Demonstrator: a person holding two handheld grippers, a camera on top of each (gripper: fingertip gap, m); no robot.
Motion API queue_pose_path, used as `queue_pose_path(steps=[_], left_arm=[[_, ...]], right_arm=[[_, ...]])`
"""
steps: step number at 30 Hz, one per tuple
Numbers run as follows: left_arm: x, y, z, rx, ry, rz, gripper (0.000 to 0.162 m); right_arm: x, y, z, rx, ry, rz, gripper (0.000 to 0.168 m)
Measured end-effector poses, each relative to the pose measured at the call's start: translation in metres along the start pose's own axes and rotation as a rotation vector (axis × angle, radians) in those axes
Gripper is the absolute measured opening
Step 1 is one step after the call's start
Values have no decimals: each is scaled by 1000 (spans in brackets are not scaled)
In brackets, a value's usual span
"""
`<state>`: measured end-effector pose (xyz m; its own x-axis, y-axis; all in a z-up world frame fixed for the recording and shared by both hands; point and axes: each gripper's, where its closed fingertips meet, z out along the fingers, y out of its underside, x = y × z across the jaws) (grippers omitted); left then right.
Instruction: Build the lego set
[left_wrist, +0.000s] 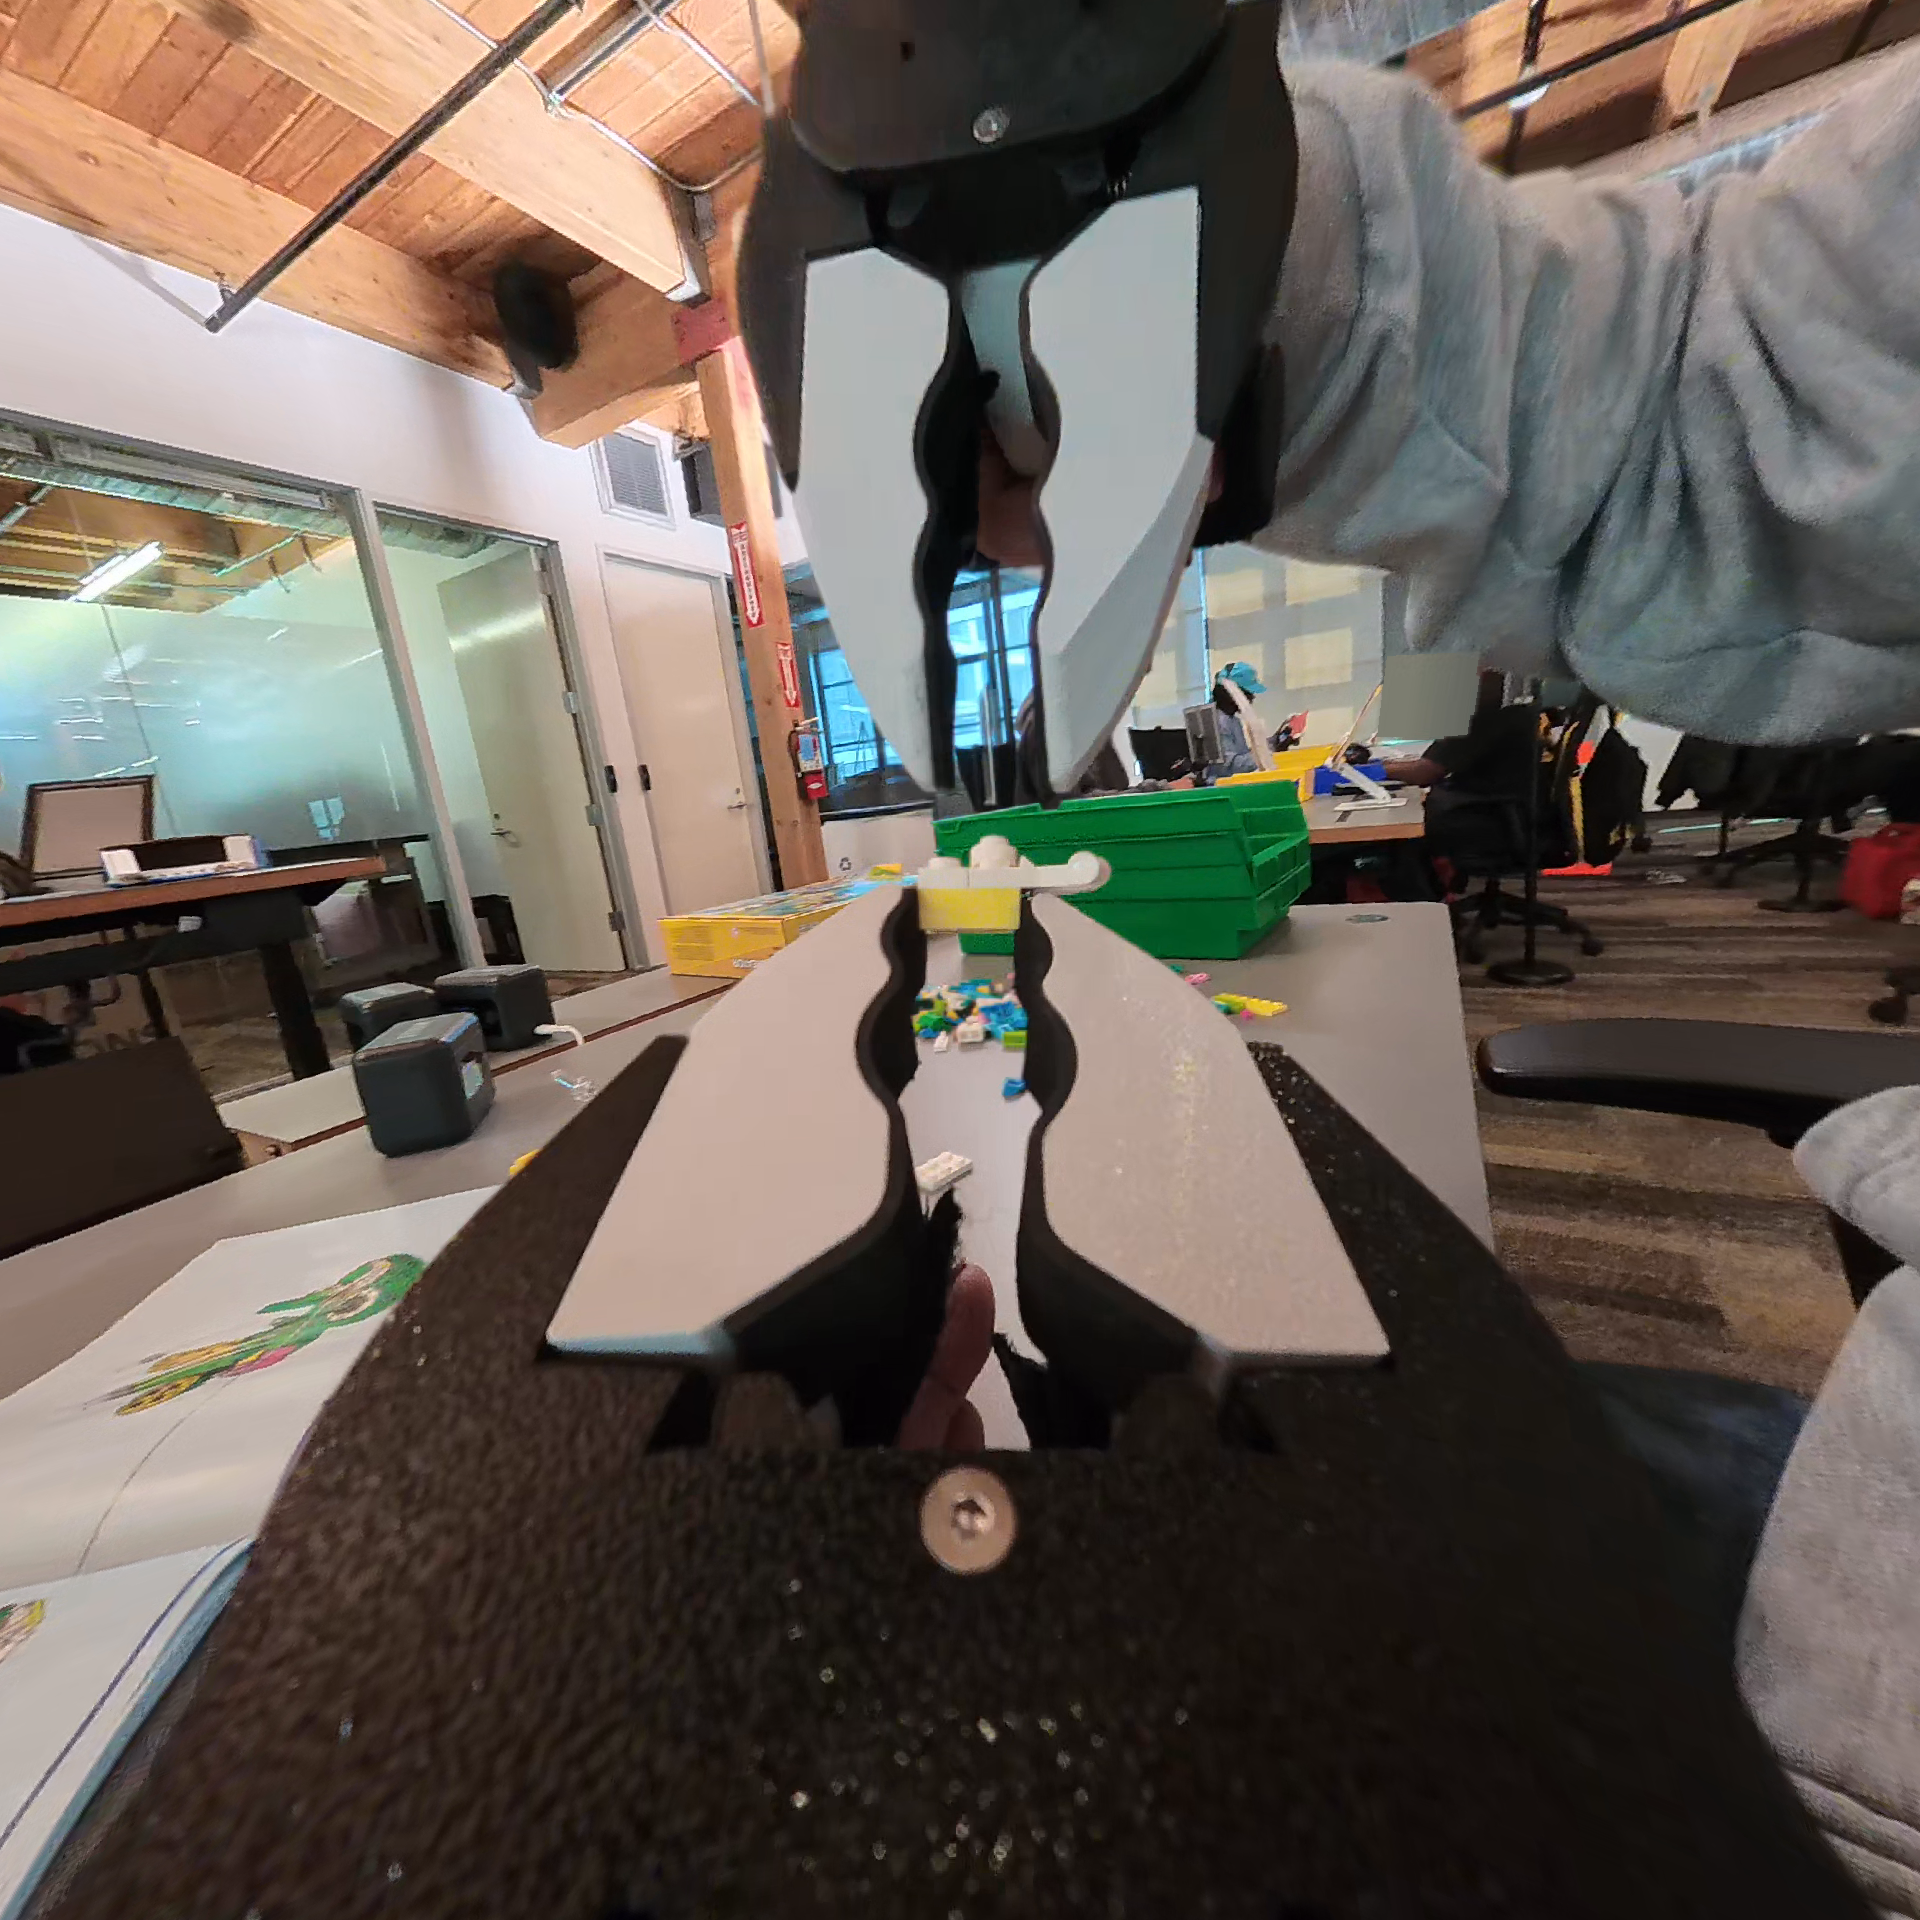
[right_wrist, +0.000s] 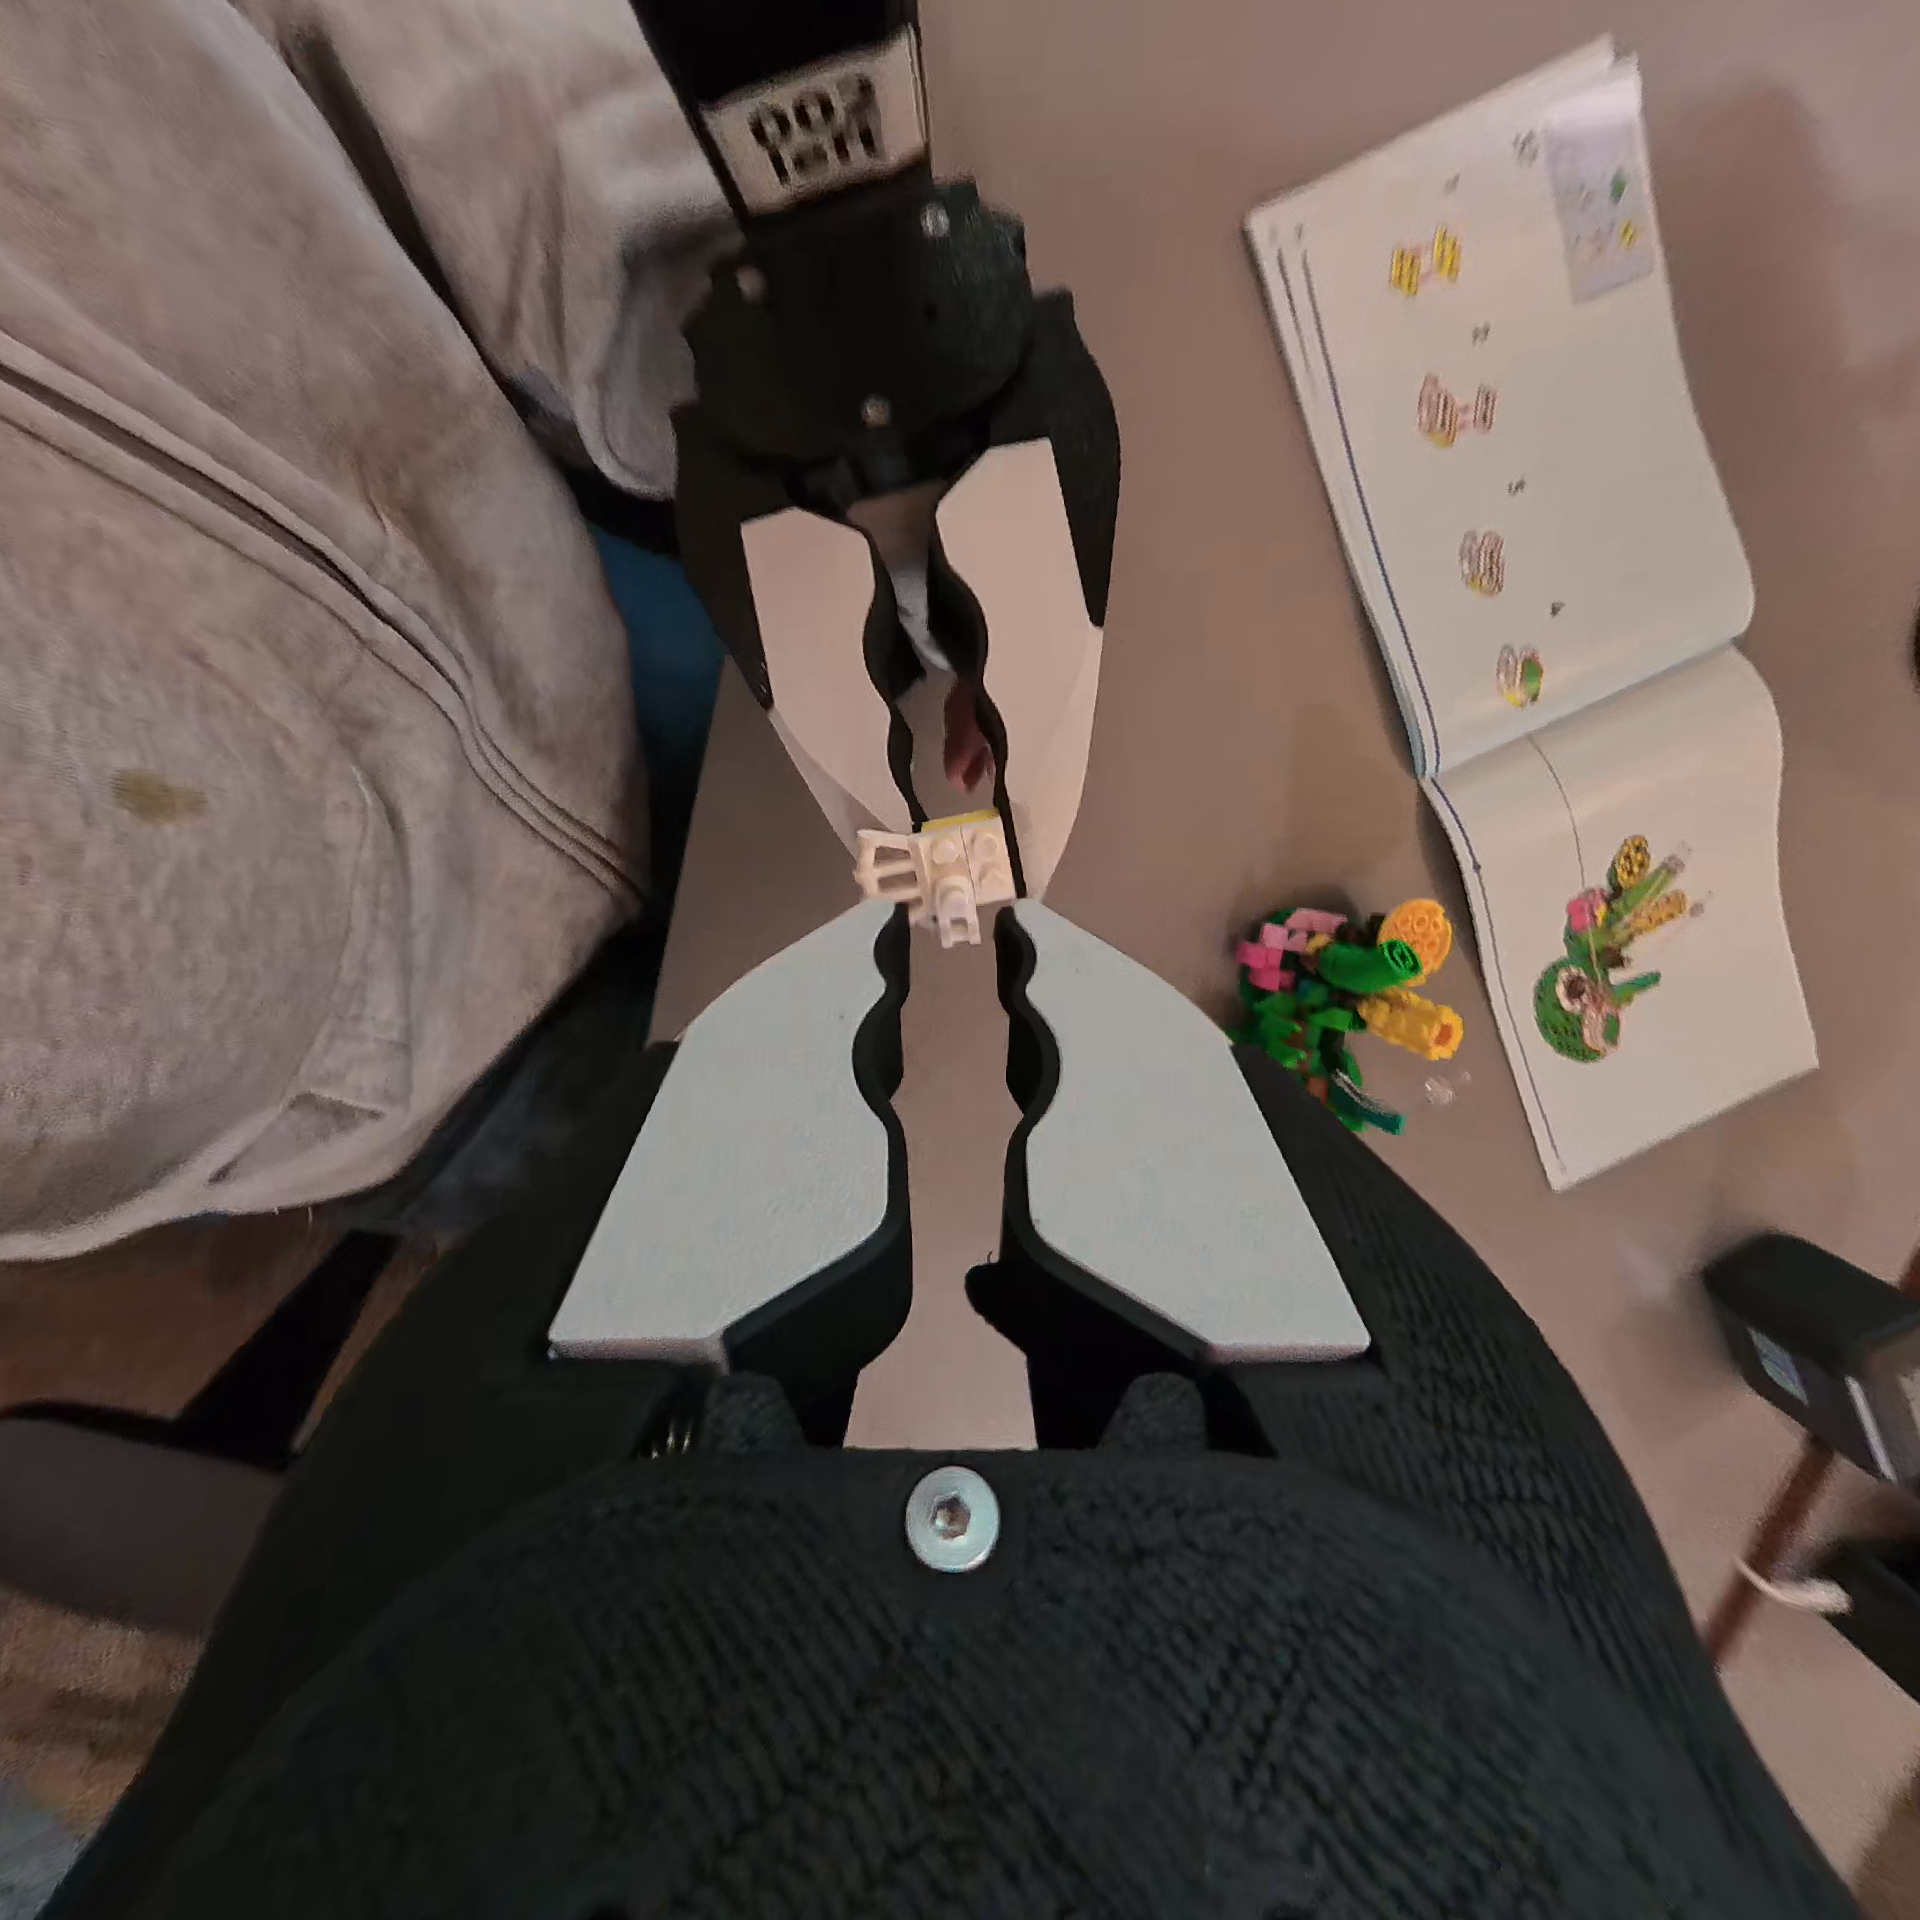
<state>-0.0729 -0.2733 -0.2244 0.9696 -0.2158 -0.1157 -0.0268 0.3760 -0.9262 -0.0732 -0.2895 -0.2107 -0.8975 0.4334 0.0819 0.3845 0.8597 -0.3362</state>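
Above gray table (left_wrist: 1392, 997), tongs (left_wrist: 971, 914) pinch yellow-and-white brick cluster (left_wrist: 997, 883).

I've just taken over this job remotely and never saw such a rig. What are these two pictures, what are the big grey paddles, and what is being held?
Each picture comes from a camera on a hand-held gripper, looking along its two grey fingers. The left gripper pinches a small yellow-and-white lego assembly. The right gripper comes from above in the left view, its fingers slightly apart just over the assembly, gripping nothing that shows. On the grey table lie an open instruction booklet, a finished flower model, loose bricks, a green bin and a yellow box.
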Motion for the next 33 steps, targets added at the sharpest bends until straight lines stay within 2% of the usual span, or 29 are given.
queue_pose_path(steps=[3,8,22,29,33], left_arm=[[2,-2,0,16,22,-16,16],[5,-3,-1,22,41,-22,16],[7,1,-3,-4,56,-16,16],[12,10,-1,-66,63,51,16],[5,6,-2,-41,45,-18,16]], right_arm=[[-3,-3,1,89,-20,35,8],[-2,-1,4,124,-4,37,0],[-6,3,10,97,-14,44,0],[-12,5,19,52,-45,52,0],[-7,2,15,80,4,44,0]])
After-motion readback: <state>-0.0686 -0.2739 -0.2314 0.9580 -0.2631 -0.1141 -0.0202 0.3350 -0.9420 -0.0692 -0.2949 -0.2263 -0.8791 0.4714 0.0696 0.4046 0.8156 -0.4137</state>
